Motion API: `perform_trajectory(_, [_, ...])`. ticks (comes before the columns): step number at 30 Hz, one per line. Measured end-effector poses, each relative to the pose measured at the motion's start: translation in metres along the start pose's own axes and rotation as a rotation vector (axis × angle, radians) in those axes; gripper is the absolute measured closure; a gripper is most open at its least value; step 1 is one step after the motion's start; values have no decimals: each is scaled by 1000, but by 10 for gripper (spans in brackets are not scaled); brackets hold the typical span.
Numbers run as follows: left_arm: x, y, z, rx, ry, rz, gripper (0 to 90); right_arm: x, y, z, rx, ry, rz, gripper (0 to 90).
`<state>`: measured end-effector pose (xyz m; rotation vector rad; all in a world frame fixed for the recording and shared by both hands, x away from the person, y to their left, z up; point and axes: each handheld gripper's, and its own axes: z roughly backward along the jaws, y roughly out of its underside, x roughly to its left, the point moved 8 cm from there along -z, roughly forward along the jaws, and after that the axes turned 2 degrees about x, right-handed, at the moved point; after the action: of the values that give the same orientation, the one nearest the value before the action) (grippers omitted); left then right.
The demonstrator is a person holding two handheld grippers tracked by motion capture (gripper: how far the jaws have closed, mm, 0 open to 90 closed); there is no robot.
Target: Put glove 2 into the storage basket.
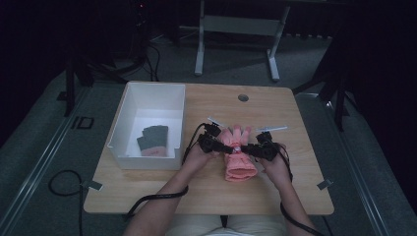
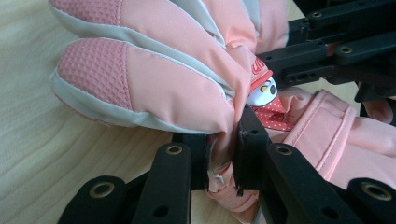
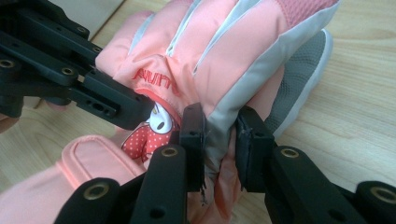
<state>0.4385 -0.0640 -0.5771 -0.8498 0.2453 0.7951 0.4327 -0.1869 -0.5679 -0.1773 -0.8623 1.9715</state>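
Both tools are clamping the pink glove [image 1: 238,156] lying mid-table, the left gripper [image 2: 223,154] pinching one edge and the right gripper [image 3: 220,144] the opposite, while its partner is already resting inside the white bin [image 1: 129,105], leaving this one to be lifted across.

A light wooden table [image 1: 305,196] with a round grommet hole [image 1: 243,97] stands on grey carpet [image 1: 49,147]. At twelve o'clock a white desk frame [image 1: 236,29] stands in the dark room. Black cable [image 1: 61,184] loops on the floor at eight o'clock.
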Motion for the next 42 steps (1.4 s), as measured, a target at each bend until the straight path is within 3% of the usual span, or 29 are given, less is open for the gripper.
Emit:
perform_trajectory(9, [-22, -18, 29, -30, 5, -69, 790, 11, -16, 26, -74, 1, 28, 755])
perform_trajectory(20, [-42, -41, 74, -91, -1, -129, 792, 33, -51, 62, -172, -10, 77, 757])
perform_trajectory(27, [-47, -58, 114, -133, -30, -153, 792, 52, -83, 78, -225, -21, 119, 758])
perform_trajectory(28, [-47, -58, 114, -133, -30, -153, 792, 52, -83, 78, -225, -21, 119, 758])
perform_trajectory(29, [-48, -62, 127, -144, -48, -159, 792, 55, -88, 80, -234, -24, 123, 758])
perform_trajectory(30, [-49, -63, 132, -145, -52, -157, 792, 62, -99, 84, -240, -34, 131, 758])
perform_trajectory(42, [-50, -82, 189, -155, -135, -171, 792, 93, -147, 95, -273, -58, 179, 758])
